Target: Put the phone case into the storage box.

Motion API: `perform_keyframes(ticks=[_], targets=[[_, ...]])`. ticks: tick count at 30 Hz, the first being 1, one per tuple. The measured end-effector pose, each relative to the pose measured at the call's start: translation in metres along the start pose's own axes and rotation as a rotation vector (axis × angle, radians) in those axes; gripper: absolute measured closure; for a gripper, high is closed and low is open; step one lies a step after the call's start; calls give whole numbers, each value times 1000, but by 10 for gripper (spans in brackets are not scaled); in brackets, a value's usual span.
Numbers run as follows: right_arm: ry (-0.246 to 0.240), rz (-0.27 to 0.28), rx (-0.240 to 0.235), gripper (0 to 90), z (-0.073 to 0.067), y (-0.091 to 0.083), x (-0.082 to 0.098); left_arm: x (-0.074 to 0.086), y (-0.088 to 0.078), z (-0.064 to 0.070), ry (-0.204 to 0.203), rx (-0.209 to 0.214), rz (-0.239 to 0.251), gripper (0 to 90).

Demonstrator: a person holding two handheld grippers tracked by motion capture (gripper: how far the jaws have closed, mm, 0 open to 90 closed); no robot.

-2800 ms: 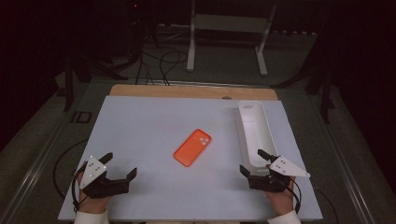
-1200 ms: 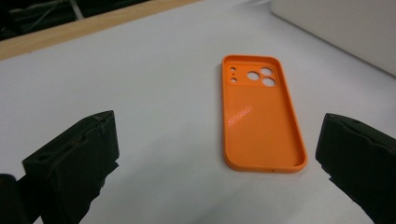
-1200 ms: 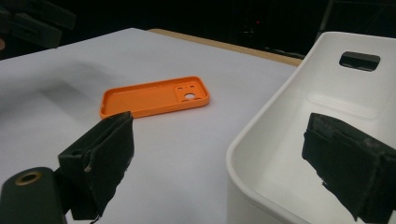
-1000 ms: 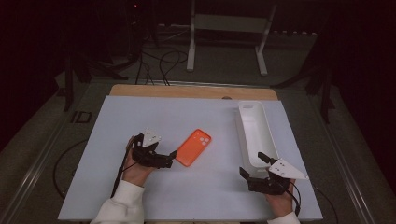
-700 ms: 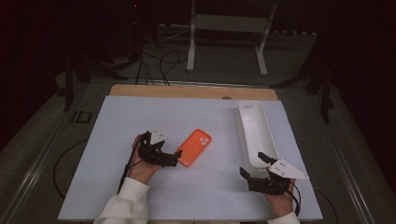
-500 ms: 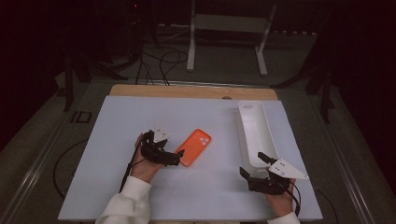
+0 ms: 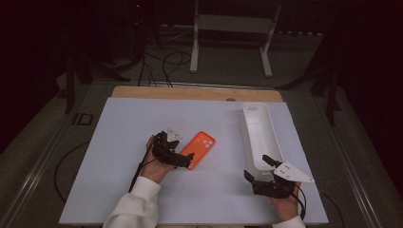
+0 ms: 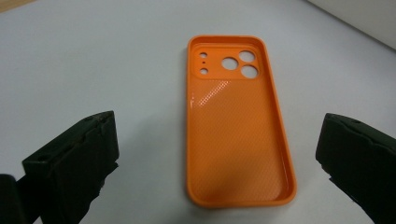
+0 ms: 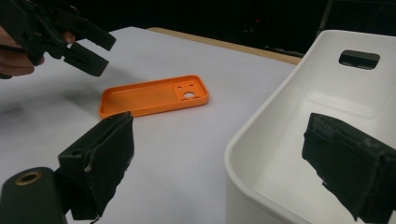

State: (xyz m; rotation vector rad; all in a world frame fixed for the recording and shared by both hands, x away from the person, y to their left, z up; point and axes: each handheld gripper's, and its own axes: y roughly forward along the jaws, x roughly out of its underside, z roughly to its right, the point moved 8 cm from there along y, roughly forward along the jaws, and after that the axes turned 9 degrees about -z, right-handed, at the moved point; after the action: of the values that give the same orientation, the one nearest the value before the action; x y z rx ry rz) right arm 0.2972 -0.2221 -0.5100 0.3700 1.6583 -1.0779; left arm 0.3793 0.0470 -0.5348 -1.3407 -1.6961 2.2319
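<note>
Item: orange case (image 7: 200, 147), lying open side up on the desk (image 7: 119, 133), near its middle, camera cut-outs at the far end.

Progress: early. The case is not yet gripped or lifted. Your left gripper (image 7: 183, 159) stands at the case's near end with jaws spread wide on either side of it, touching nothing. Closing, lifting and carrying are all left to do, probably toward the white bin (image 7: 259, 135), which is empty.

Your right gripper (image 7: 259, 171) waits near the bin's near end, jaws apart, holding nothing.

Surface: pale, matt sheet over a wooden top showing along the far edge; bare apart from case and bin.

Room: dark; cables on the floor, a white stand (image 7: 230, 35) behind the desk.
</note>
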Motion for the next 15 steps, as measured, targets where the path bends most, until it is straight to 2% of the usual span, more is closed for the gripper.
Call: perform_keyframes(ticks=[15], targets=[[-2,-2,0,89,0,0,0,-3,20,7,5,10,-54,1]])
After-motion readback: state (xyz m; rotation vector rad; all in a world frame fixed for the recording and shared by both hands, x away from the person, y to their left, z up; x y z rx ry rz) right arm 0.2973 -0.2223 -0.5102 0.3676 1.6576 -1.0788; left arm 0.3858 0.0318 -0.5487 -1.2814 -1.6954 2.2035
